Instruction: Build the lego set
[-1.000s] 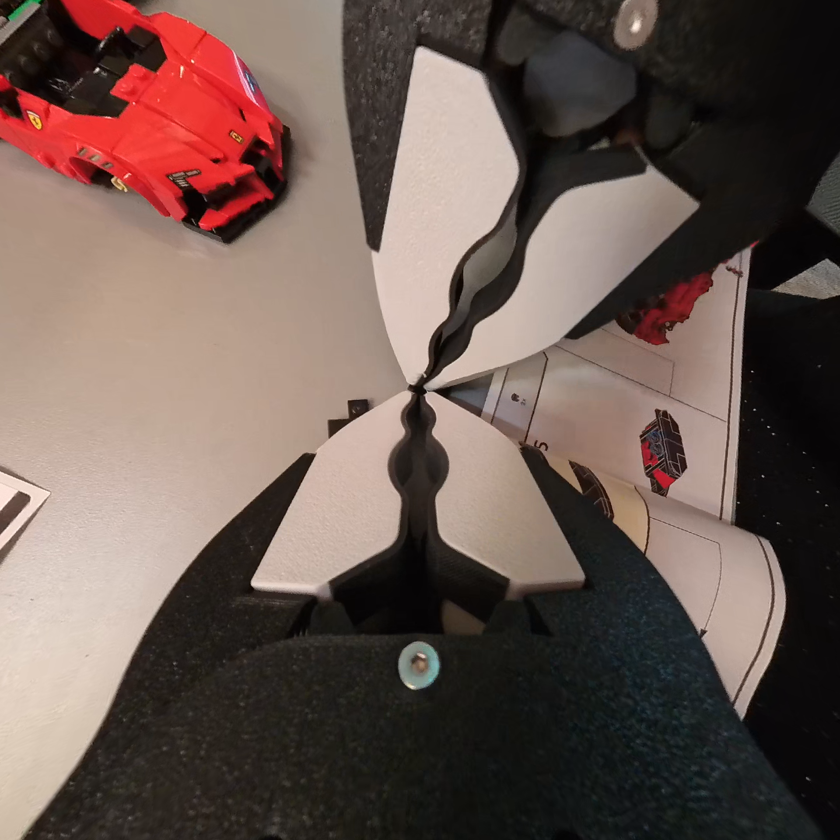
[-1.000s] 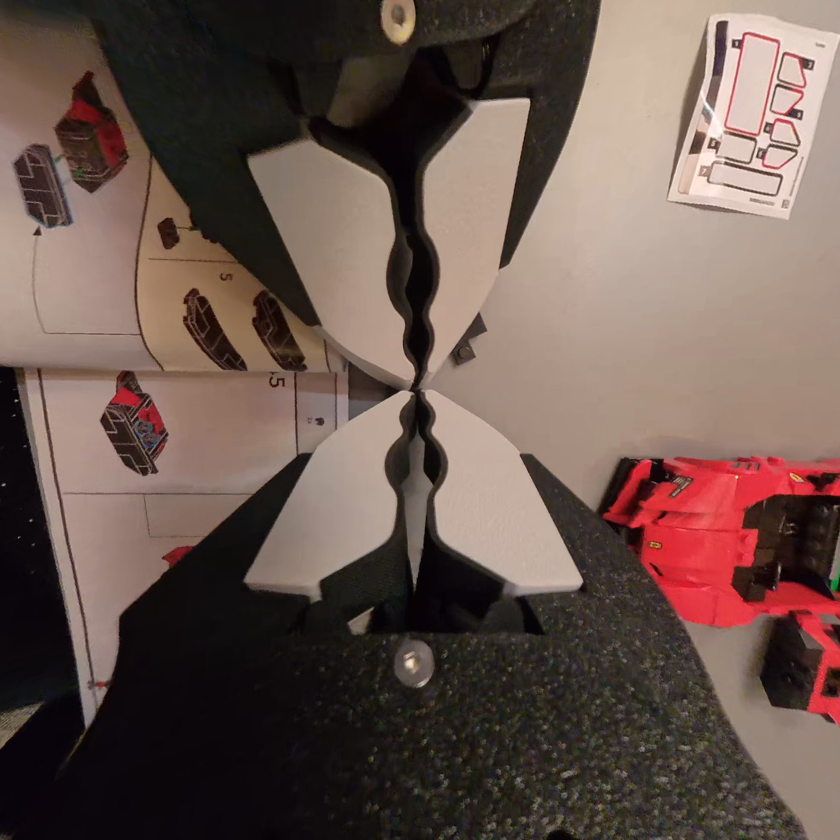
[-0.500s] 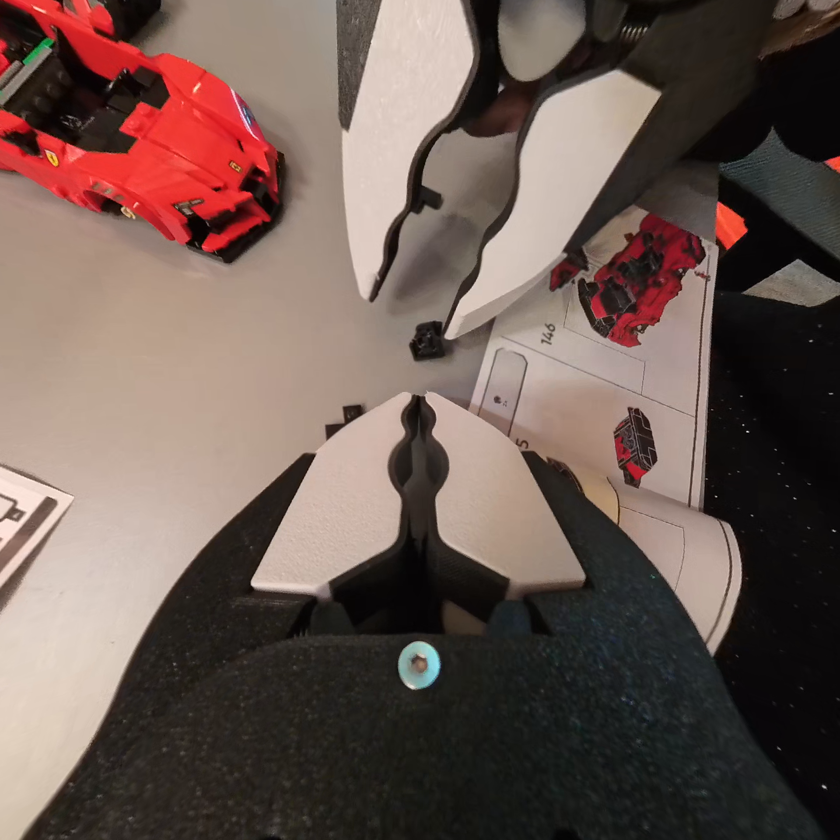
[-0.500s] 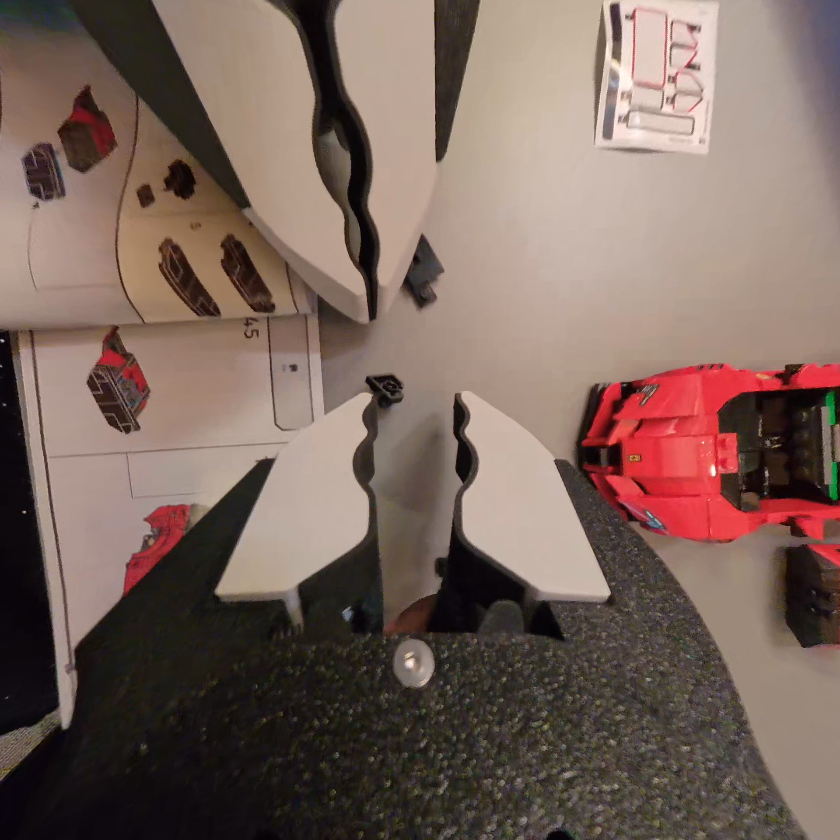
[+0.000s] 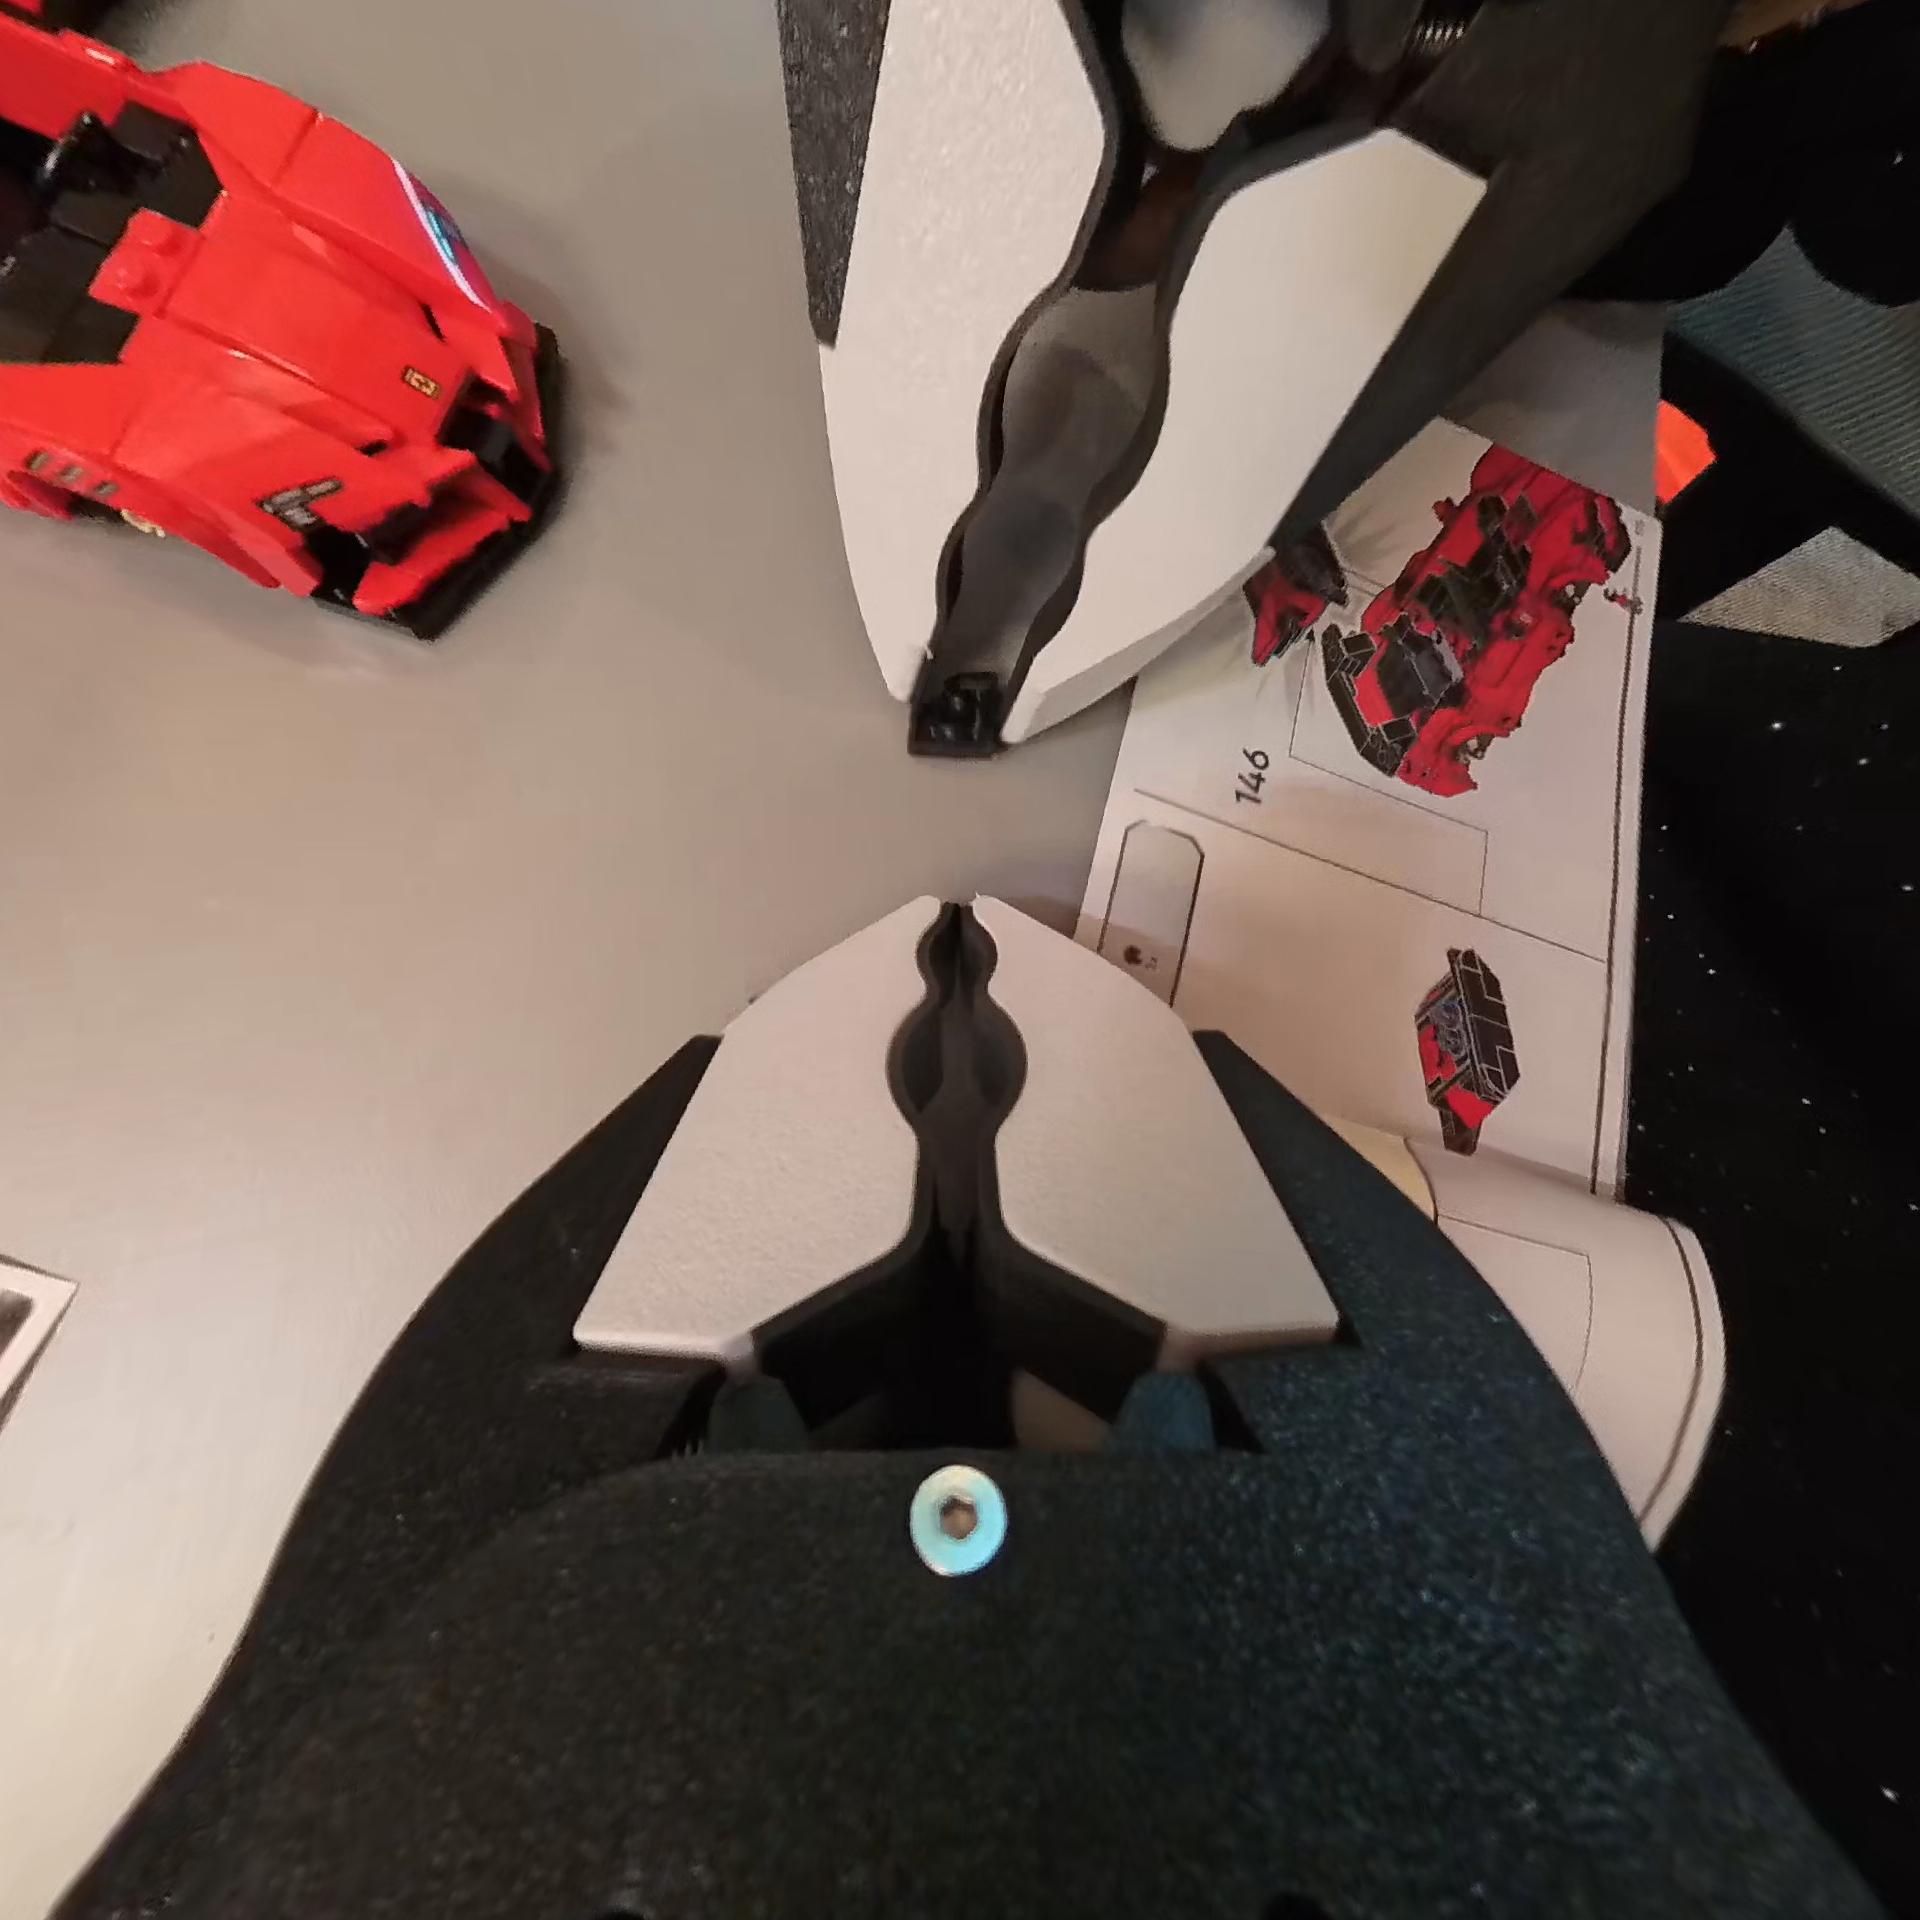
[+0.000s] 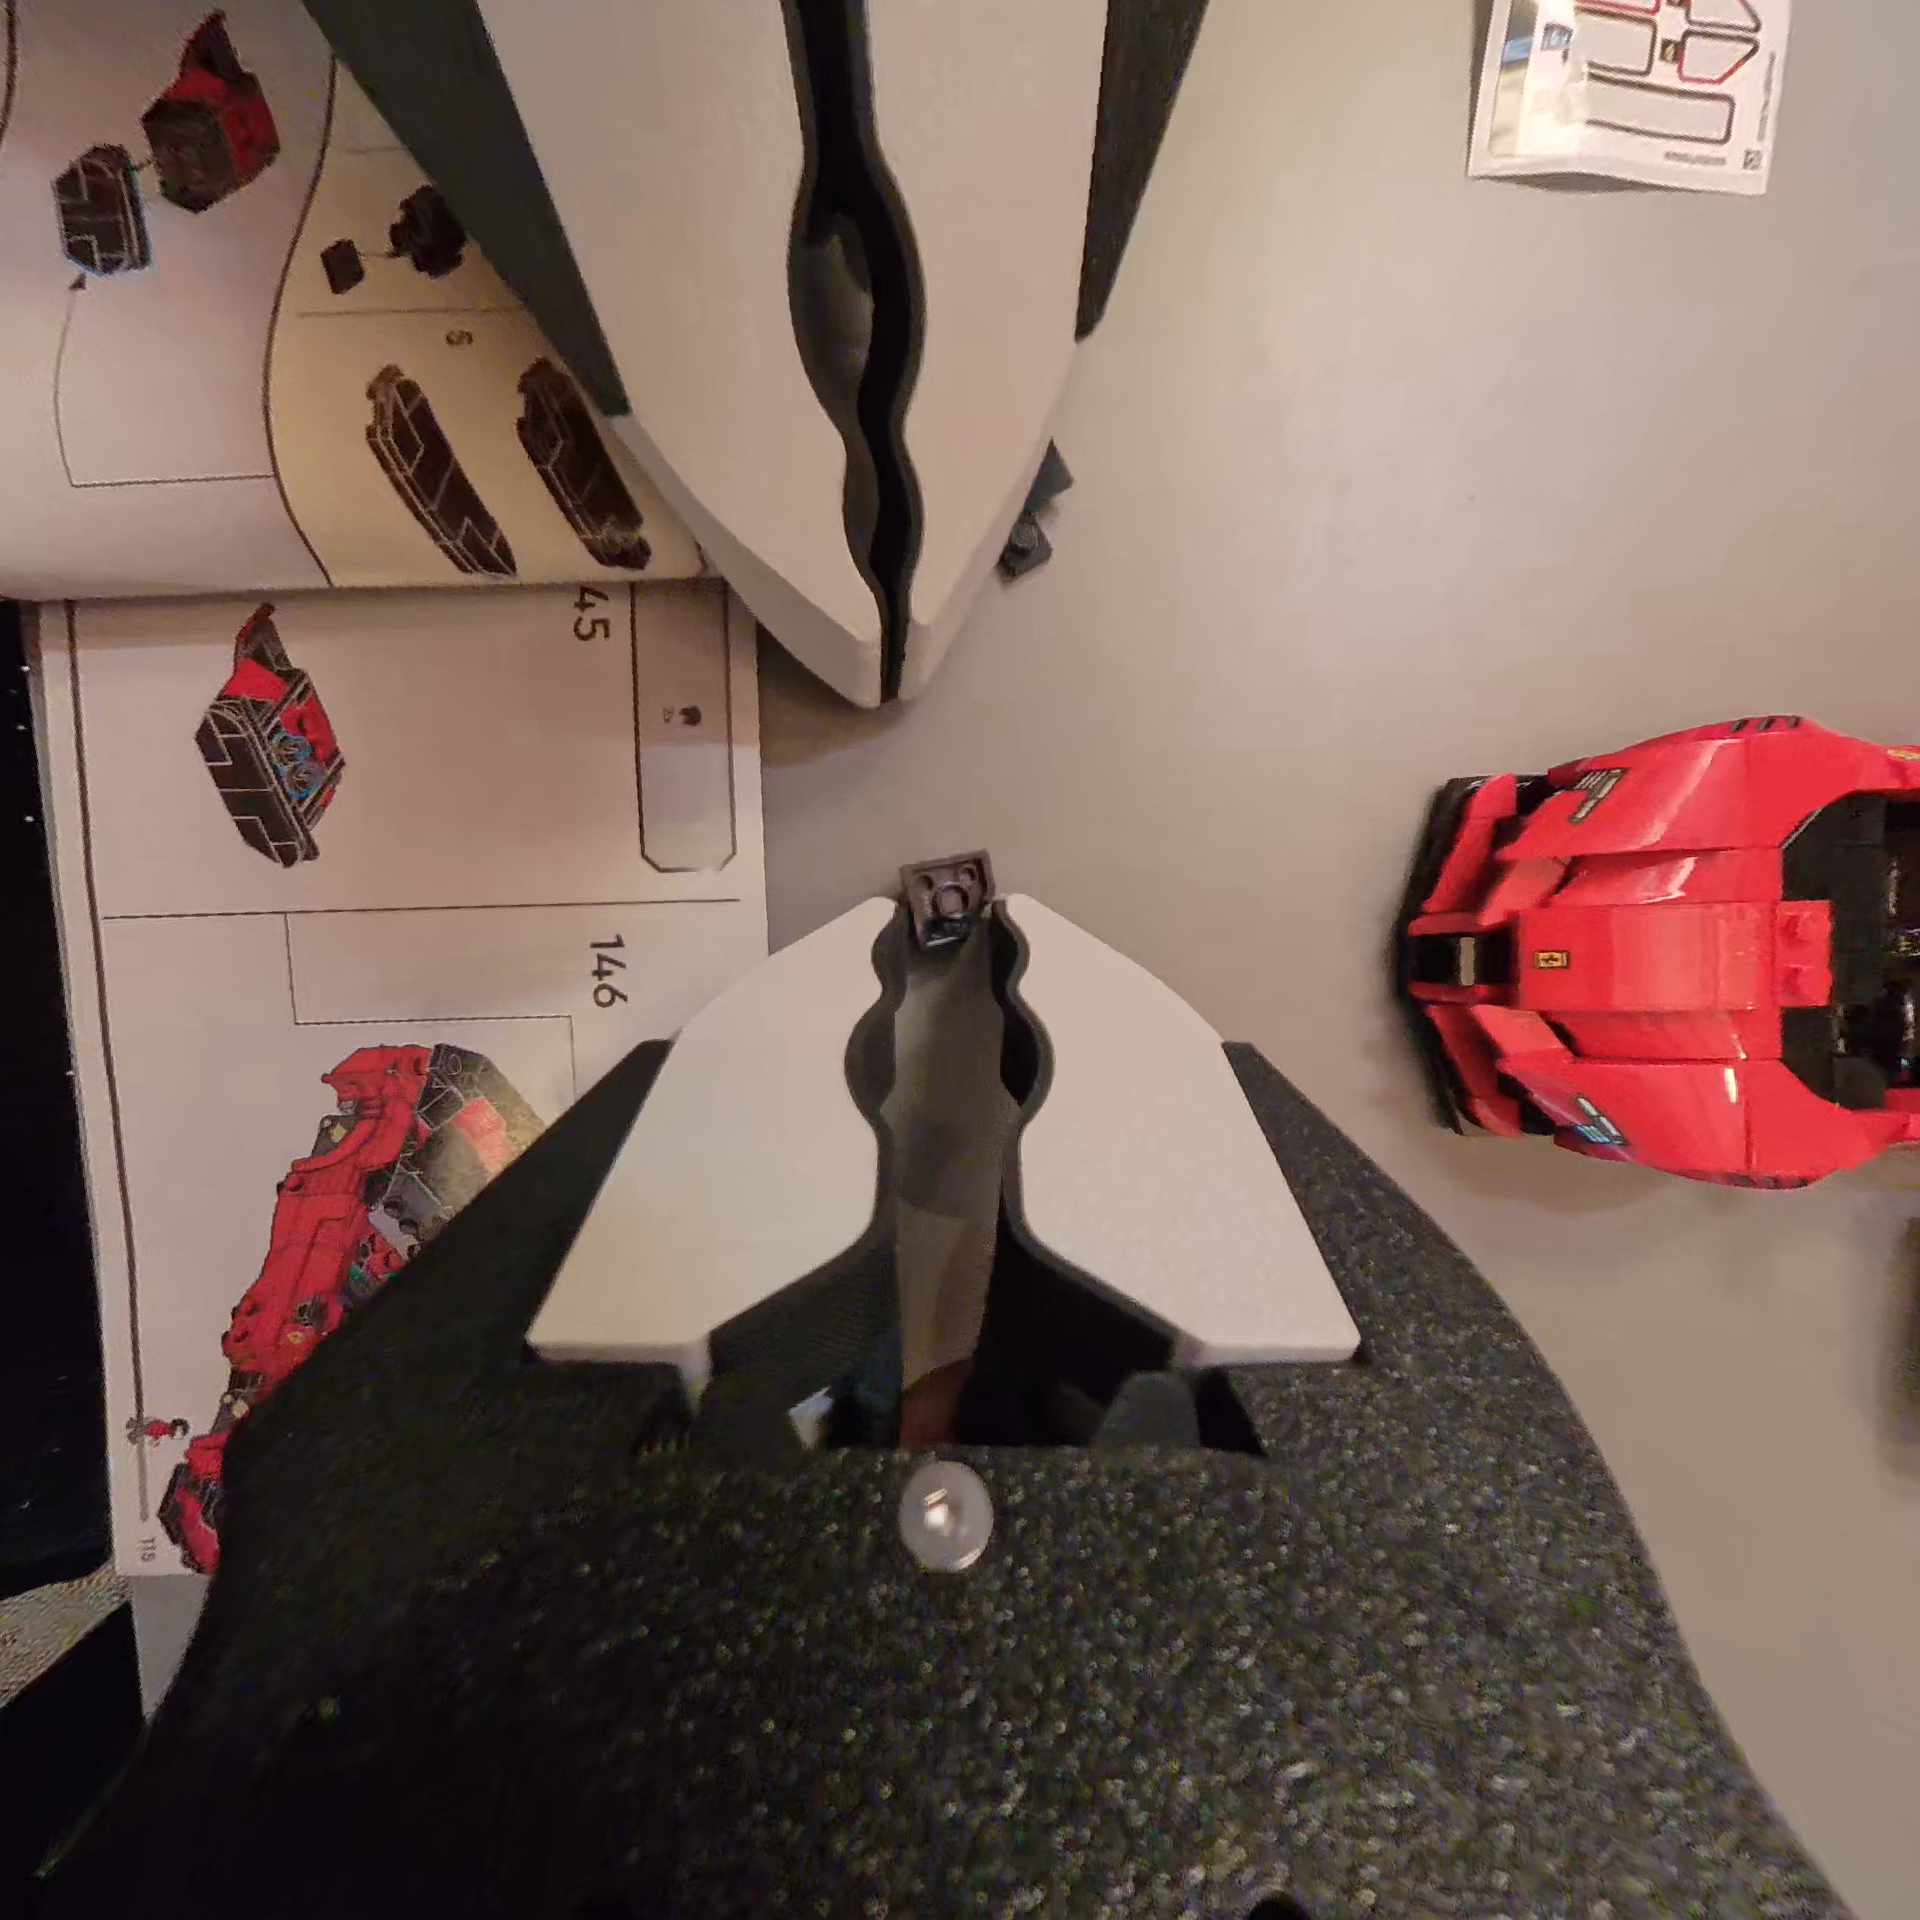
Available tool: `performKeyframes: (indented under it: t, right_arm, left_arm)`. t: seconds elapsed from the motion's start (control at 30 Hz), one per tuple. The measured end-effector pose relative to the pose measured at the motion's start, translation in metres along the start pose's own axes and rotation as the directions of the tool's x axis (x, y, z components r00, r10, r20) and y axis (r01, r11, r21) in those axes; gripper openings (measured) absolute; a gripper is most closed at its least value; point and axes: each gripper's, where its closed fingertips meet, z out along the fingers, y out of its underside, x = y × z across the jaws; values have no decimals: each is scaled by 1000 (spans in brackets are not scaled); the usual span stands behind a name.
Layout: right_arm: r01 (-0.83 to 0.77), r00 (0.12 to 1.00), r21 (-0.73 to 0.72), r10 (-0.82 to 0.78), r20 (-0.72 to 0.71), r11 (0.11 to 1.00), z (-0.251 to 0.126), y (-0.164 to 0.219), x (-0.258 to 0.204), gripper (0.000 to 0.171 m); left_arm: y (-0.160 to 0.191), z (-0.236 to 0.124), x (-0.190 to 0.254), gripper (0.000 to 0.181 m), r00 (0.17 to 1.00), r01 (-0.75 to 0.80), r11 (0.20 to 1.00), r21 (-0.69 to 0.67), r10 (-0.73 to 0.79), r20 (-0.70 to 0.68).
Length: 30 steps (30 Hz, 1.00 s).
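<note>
Pickup of a small black piece (image 6: 948,900) seems in hand: right gripper (image 6: 948,914) pinches it at its fingertips above the table (image 6: 1299,520). Left gripper (image 5: 954,909) is closed, empty. Next, carry it to the red car (image 6: 1662,997), matching the manual (image 6: 416,779).

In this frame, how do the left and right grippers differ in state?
1. The left gripper has its fingertips pressed together; the right gripper has a gap between its fingers.
2. The left gripper holds nothing visible; the right gripper pinches a small black piece at its tips.

Both have pale grey fingers on black bodies and point at each other above the grey table.
</note>
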Motion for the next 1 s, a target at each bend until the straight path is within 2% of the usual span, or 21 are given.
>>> performKeyframes:
  t: [0.13, 0.23, 0.37, 0.47, 0.53, 0.6, 0.67, 0.73, 0.8, 1.0]
  right_arm:
    - [-21, 998, 35, 19, 54, 999, 0, -2, -6, 11]
    - [-210, 963, 116, 185, 198, 971, -4, -11, -11, 11]
    - [-547, 774, 166, 420, 473, 821, -19, -26, -13, 11]
    - [-685, 619, 171, 442, 650, 709, -35, -38, -17, 11]
    - [-780, 498, 186, 414, 762, 598, -51, -51, -14, 11]
    - [-889, 345, 202, 312, 885, 410, -77, -70, -5, 11]
    - [-968, 207, 175, 172, 963, 182, -102, -84, 11, 11]
    - [-991, 132, 128, 88, 987, 47, -112, -89, 17, 11]
    - [-993, 121, 121, 47, 992, -8, -116, -95, 15, 11]
    - [-993, 84, 81, -43, 995, -84, -120, -104, 11, 11]
  left_arm:
    - [-7, 6, 0, 0, 999, -47, 999, 2, 47, 9]
    - [-14, 4, 0, 0, 998, -63, 998, 22, 62, 10]
    - [-24, -3, 8, 12, 990, -133, 986, 103, 136, -21]
    - [-32, -8, 5, 22, 979, -204, 967, 156, 202, 30]
    - [-42, -14, 3, 36, 967, -254, 941, 223, 242, 81]
    - [-58, -23, 2, 41, 951, -303, 898, 318, 263, 161]
    - [-80, -42, -3, 43, 921, -363, 823, 436, 248, 299]
    - [-98, -65, -10, 42, 880, -418, 747, 516, 194, 433]
    - [-108, -79, -9, 39, 854, -454, 713, 534, 178, 489]
    - [-117, -88, 0, 25, 847, -474, 694, 541, 193, 495]
